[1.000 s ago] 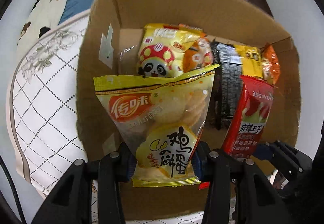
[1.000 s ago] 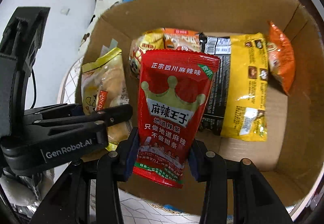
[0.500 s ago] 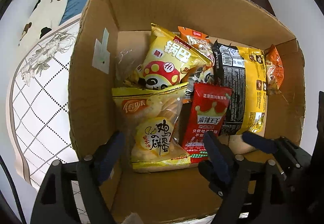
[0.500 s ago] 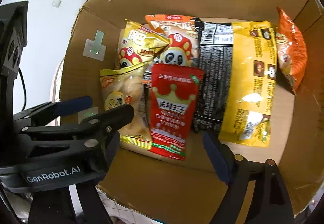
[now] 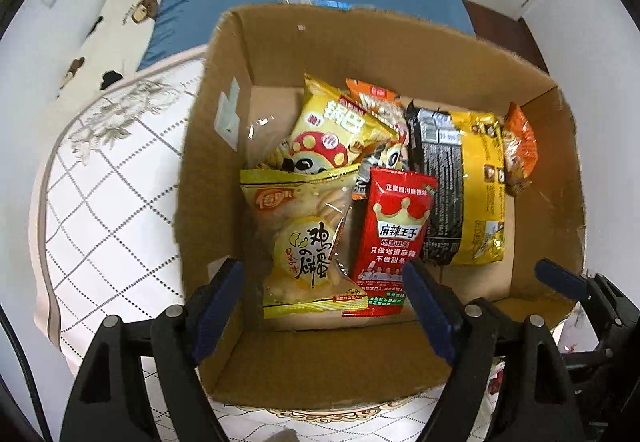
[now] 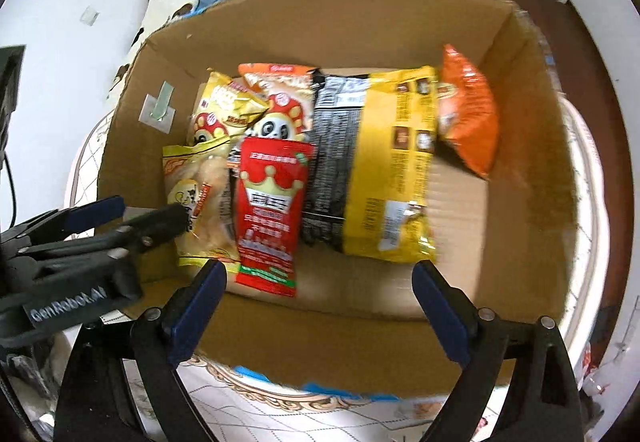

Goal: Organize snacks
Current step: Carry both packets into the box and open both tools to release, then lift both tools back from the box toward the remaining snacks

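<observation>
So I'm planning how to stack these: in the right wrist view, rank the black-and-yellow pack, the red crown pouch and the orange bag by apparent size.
1. black-and-yellow pack, clearly largest.
2. red crown pouch.
3. orange bag, though it lies farther from the camera and partly tucked behind the pack, so its rank against the pouch is unsure.

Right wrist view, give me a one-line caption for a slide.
Open right gripper above a cardboard box holding a red spicy-strip packet beside a yellow biscuit bag.

Yellow biscuit bag (image 5: 308,238) covers the panda bag's (image 5: 332,138) lower part; red packet's (image 6: 270,208) print is blurred.
</observation>
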### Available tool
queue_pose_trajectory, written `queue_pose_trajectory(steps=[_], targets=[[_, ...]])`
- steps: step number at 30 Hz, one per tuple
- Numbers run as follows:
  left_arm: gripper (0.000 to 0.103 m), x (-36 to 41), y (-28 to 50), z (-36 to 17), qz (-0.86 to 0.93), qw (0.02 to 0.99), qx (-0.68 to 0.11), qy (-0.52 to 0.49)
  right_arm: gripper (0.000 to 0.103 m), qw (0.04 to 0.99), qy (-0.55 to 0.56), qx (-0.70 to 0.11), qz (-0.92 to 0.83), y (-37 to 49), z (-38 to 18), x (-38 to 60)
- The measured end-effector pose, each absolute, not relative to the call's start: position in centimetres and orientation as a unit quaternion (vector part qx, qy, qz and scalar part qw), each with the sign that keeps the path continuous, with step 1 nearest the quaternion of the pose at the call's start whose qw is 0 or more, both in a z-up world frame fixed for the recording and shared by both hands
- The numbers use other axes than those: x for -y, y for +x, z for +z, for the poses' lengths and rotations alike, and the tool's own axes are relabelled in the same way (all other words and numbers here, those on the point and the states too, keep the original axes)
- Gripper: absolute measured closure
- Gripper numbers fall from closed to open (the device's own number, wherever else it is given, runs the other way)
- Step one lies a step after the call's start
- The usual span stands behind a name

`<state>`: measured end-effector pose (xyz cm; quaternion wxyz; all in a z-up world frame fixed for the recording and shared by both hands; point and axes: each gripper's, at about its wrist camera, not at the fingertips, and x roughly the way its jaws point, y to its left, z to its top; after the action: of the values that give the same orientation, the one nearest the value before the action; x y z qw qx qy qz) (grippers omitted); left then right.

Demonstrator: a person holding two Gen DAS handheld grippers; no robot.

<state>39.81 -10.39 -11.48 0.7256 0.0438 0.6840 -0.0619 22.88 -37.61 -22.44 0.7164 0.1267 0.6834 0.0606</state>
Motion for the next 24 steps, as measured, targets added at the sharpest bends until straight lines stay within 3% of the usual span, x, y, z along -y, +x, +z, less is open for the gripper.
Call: queue_pose_trajectory(steps=[24], targets=[[0.022,11.1,28.6,-1.0,-0.086,0.850,-0.517,0.057,0.007,0.834,0.090,-0.544,-0.001,12.8,-11.4,39.1]])
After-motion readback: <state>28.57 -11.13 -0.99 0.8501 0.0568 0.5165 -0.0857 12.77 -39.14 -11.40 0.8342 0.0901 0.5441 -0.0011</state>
